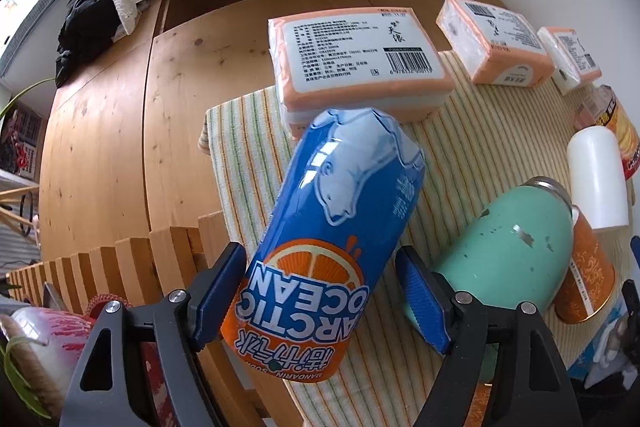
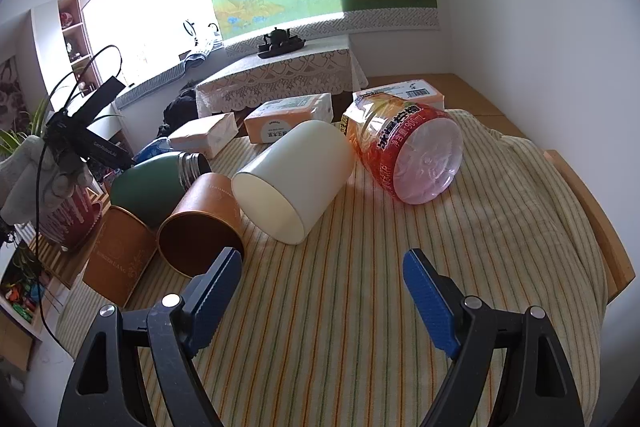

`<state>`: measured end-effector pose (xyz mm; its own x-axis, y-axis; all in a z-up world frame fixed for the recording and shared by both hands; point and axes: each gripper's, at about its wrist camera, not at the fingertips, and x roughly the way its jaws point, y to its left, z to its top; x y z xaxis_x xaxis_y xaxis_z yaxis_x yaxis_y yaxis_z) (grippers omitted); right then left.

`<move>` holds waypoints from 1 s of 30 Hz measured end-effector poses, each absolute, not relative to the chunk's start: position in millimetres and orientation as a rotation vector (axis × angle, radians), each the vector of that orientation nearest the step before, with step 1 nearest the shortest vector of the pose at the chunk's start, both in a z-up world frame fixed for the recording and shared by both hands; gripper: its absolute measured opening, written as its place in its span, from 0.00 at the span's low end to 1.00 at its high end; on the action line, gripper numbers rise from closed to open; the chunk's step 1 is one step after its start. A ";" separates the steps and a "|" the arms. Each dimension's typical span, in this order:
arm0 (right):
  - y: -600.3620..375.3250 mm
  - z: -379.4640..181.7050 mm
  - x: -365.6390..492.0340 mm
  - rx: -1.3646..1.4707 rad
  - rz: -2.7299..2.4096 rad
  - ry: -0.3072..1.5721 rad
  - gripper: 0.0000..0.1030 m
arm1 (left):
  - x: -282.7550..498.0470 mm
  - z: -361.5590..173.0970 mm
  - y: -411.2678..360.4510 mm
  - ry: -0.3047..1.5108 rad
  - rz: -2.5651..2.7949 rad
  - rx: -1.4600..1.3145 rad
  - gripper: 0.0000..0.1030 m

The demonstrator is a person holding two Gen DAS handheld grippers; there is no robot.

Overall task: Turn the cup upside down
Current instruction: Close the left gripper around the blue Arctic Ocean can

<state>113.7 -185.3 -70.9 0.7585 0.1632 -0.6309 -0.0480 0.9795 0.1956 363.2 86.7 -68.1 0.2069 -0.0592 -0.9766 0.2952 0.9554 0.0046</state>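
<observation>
A blue and orange Arctic Ocean can (image 1: 332,239) stands upside down between the fingers of my left gripper (image 1: 320,291). The left pad touches the can; a gap shows at the right pad, so the jaws stand open around it. A white cup (image 2: 296,179) lies on its side on the striped cloth (image 2: 360,307), mouth towards me; it also shows in the left wrist view (image 1: 596,175). My right gripper (image 2: 322,291) is open and empty, just in front of the cup.
A green flask (image 1: 508,251) (image 2: 148,183), two orange-brown tubes (image 2: 200,223) (image 2: 120,259), a clear orange jar (image 2: 408,151) and several tissue packs (image 1: 360,67) (image 2: 288,123) crowd the cloth. A slatted wooden rack (image 1: 120,275) is at the left.
</observation>
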 end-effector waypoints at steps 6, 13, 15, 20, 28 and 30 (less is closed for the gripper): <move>-186.8 -71.6 114.4 0.179 0.108 0.705 0.77 | 360.0 -71.0 83.9 1.335 -0.277 0.212 0.72; -185.8 -72.1 114.1 0.184 0.107 0.709 0.77 | 346.8 -66.5 83.6 1.317 -0.292 0.235 0.69; -185.2 -71.7 113.5 0.182 0.108 0.709 0.77 | 341.2 -62.9 84.3 1.301 -0.283 0.248 0.68; -185.1 -68.0 110.2 0.185 0.115 0.700 0.77 | 326.0 -48.1 92.6 1.254 -0.247 0.233 0.66; -180.6 -62.6 102.9 0.195 0.137 0.689 0.77 | 292.1 -8.5 104.5 1.184 -0.240 0.173 0.60; -178.7 -60.5 100.4 0.196 0.145 0.684 0.77 | 281.6 1.7 104.9 1.170 -0.240 0.173 0.60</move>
